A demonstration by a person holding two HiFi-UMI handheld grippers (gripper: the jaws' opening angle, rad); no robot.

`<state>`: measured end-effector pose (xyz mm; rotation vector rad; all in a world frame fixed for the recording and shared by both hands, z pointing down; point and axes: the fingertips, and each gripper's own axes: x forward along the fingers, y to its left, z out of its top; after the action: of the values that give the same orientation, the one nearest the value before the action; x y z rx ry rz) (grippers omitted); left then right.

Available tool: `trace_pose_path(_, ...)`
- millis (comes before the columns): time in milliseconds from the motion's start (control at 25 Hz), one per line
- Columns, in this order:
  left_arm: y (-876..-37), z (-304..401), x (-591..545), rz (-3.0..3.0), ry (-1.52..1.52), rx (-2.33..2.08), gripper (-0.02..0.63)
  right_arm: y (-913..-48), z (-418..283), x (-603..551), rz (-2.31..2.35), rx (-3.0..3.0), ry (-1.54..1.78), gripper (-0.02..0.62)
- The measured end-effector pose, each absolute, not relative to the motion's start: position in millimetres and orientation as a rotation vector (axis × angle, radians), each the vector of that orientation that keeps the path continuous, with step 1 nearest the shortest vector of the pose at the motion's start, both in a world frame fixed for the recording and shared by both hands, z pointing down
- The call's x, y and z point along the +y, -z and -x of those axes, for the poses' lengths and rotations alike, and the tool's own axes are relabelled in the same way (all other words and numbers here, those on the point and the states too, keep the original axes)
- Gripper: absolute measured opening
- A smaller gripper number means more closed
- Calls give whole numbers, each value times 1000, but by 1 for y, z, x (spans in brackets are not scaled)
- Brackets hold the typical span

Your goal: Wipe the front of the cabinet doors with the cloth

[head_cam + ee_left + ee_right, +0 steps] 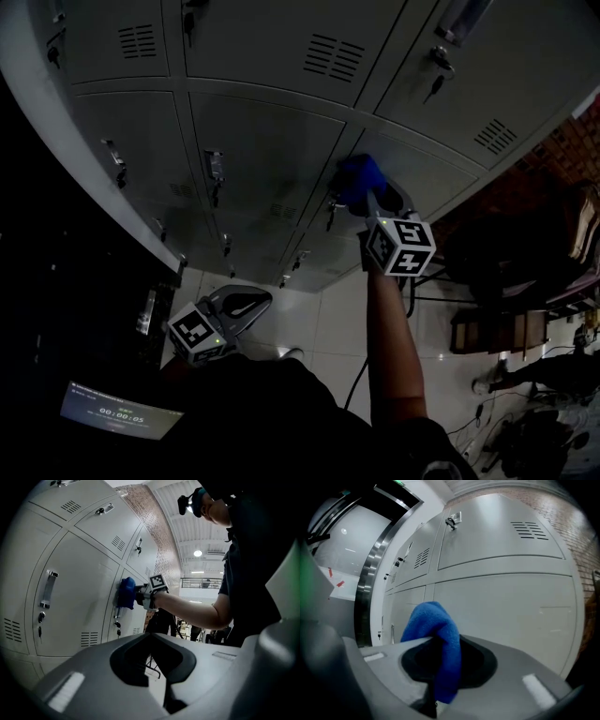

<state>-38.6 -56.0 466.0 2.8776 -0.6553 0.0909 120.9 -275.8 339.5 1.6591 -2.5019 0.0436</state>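
Grey metal cabinet doors (262, 141) with vents, handles and keys fill the upper head view. My right gripper (373, 197) is shut on a blue cloth (359, 176), which is pressed to a door beside a key lock. In the right gripper view the blue cloth (437, 639) hangs bunched between the jaws in front of a plain door panel (501, 611). From the left gripper view the cloth (125, 592) shows against the door (79, 602). My left gripper (246, 302) hangs low, away from the doors, shut with nothing in it (159, 667).
A dark opening with a steel frame (56, 122) borders the cabinets at the left. A lit screen (117, 410) sits at the lower left. A wooden bench (497, 328), cables and someone's shoe (483, 384) are on the tiled floor at the right.
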Motion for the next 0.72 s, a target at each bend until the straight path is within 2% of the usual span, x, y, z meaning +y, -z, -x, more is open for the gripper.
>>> trace_pose_path(720, -462, -3, -51, -2906, -126, -532, 2, -340, -314, -254, -2056, -2204, -107, 69)
